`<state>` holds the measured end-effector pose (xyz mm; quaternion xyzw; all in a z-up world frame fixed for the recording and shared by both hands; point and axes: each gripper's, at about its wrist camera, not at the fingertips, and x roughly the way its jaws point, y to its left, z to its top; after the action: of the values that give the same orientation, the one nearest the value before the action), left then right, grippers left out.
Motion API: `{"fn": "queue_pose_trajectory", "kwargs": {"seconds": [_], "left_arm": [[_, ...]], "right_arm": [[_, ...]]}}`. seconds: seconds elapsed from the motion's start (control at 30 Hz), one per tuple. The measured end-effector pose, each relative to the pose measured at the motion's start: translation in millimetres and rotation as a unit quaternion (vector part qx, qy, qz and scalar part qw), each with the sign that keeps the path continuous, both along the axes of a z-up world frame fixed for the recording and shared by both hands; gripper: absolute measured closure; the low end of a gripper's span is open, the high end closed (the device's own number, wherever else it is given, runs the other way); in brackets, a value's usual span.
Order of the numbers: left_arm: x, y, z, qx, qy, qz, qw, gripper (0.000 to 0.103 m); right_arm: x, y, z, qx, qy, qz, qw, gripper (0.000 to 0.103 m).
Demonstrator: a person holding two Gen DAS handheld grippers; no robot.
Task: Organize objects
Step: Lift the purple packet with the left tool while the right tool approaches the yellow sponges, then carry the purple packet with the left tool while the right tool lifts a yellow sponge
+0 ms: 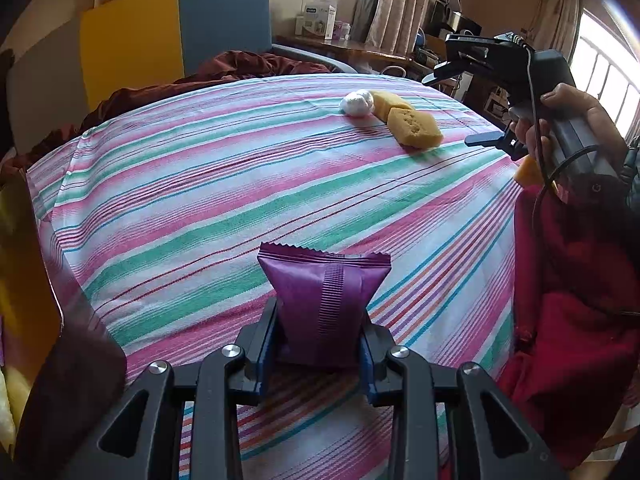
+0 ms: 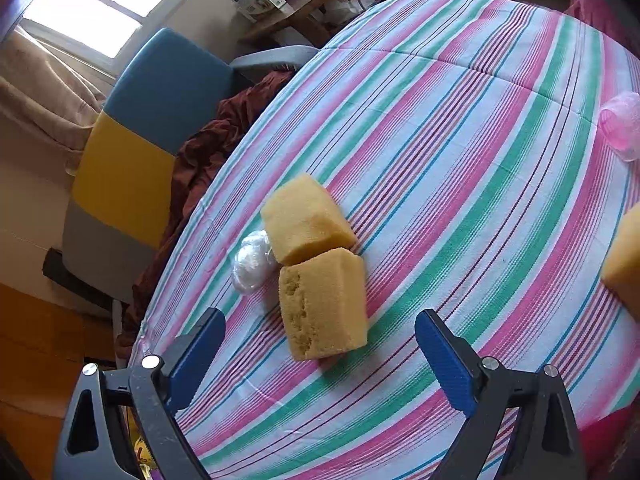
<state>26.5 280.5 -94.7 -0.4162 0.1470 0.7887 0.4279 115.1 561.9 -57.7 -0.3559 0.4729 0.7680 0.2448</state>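
Note:
My left gripper (image 1: 320, 332) is shut on a purple snack packet (image 1: 325, 296), held upright just above the striped tablecloth (image 1: 200, 184). Two yellow sponges (image 1: 416, 126) lie side by side at the far right of the table, with a white plastic ball (image 1: 357, 103) touching them. In the right wrist view the near sponge (image 2: 324, 304) and the far sponge (image 2: 305, 220) lie just ahead of my right gripper (image 2: 320, 344), which is open and empty above the cloth. The ball (image 2: 253, 262) sits left of the sponges. The right gripper also shows in the left wrist view (image 1: 484, 100), hovering right of the sponges.
A third yellow sponge (image 2: 624, 264) lies at the right edge and a pink translucent cup (image 2: 622, 126) farther right. A blue and yellow chair (image 1: 176, 32) with dark red cloth (image 1: 248, 66) stands behind the table. Red fabric (image 1: 572, 300) lies on my right.

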Motion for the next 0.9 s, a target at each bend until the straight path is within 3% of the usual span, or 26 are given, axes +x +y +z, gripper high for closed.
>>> {"fn": "queue_pose_trajectory", "kwargs": {"seconds": [0.2, 0.37, 0.53, 0.63, 0.7, 0.73, 0.77, 0.9], "left_arm": [[2, -1, -3, 0.008, 0.015, -0.004, 0.9998, 0.07], [0, -3, -4, 0.016, 0.01, -0.008, 0.9998, 0.07], [0, -4, -4, 0.021, 0.011, -0.01, 0.9997, 0.069], [1, -5, -5, 0.025, 0.009, -0.012, 0.9996, 0.069], [0, -5, -5, 0.027, 0.008, -0.011, 0.9995, 0.069], [0, -5, -5, 0.029, 0.009, -0.01, 0.9995, 0.069], [0, -4, -5, 0.029, 0.009, -0.009, 0.9995, 0.069], [1, -4, -5, 0.029, 0.011, -0.008, 0.9995, 0.069]], "right_arm": [[-8, -5, -5, 0.004, -0.022, 0.013, 1.0, 0.007], [-32, -17, -12, -0.002, -0.059, 0.062, 0.996, 0.012], [-66, -29, -11, 0.072, -0.13, 0.103, 0.983, 0.012], [-82, -24, -26, 0.116, -0.177, 0.1, 0.972, 0.014], [-84, -22, -34, 0.126, -0.201, 0.099, 0.966, 0.032], [-86, -23, -29, 0.137, -0.185, 0.109, 0.967, 0.05], [-88, -22, -30, 0.138, -0.181, 0.119, 0.966, 0.05], [-98, -33, -36, 0.182, -0.22, 0.154, 0.946, 0.05]]}}
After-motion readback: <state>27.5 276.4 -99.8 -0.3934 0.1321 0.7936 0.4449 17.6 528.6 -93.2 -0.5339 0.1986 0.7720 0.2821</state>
